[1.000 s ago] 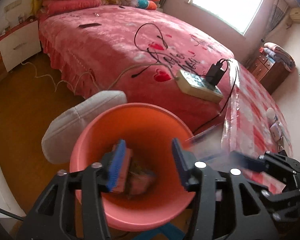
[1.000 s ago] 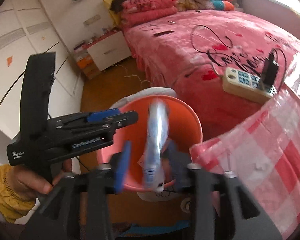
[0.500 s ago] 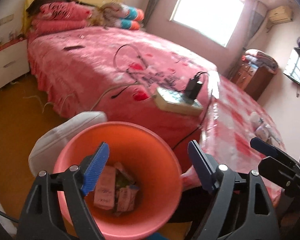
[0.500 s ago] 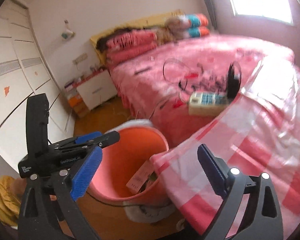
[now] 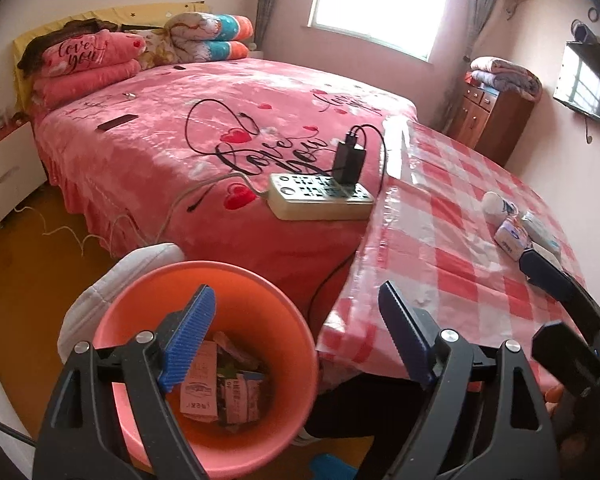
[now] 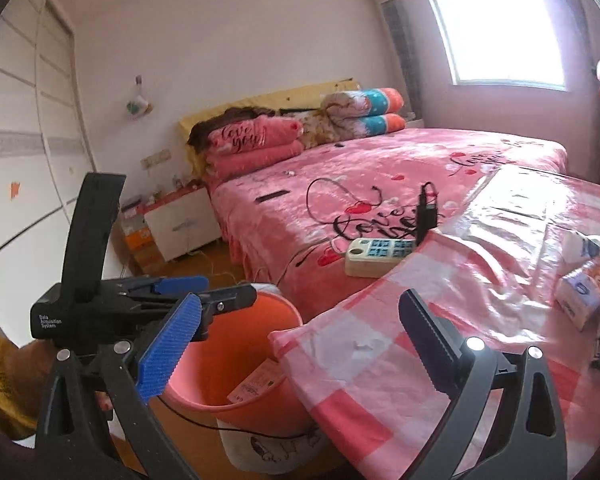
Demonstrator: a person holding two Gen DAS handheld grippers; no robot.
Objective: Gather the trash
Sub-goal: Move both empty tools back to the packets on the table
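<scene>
The orange bin (image 5: 148, 312) stands on the floor by the table corner, with several packets and paper scraps (image 5: 220, 392) in its bottom. My left gripper (image 5: 296, 328) hangs above its right rim, jaws opening, nothing between them. My right gripper (image 6: 298, 332) is over the near edge of the pink checked table (image 6: 380, 420), jaws opening and empty too. A blue-and-white packet (image 6: 580, 296) and a white crumpled wrapper (image 6: 580, 244) lie on the table at the far right. The left gripper (image 6: 228, 286) shows from the side above the bin (image 6: 220, 364).
A pink bed (image 5: 220, 128) fills the room behind, with a power strip and charger (image 5: 320, 196) at its corner and cables trailing down. A white cushion (image 5: 140, 264) leans against the bin. A wooden dresser (image 5: 496, 120) stands far right and a nightstand (image 6: 180, 228) at the left.
Both grippers went from nearly shut to wide open. The blue-and-white packet in the right gripper dropped into the bin. Both grippers rose and drew back, the right one swinging over the table.
</scene>
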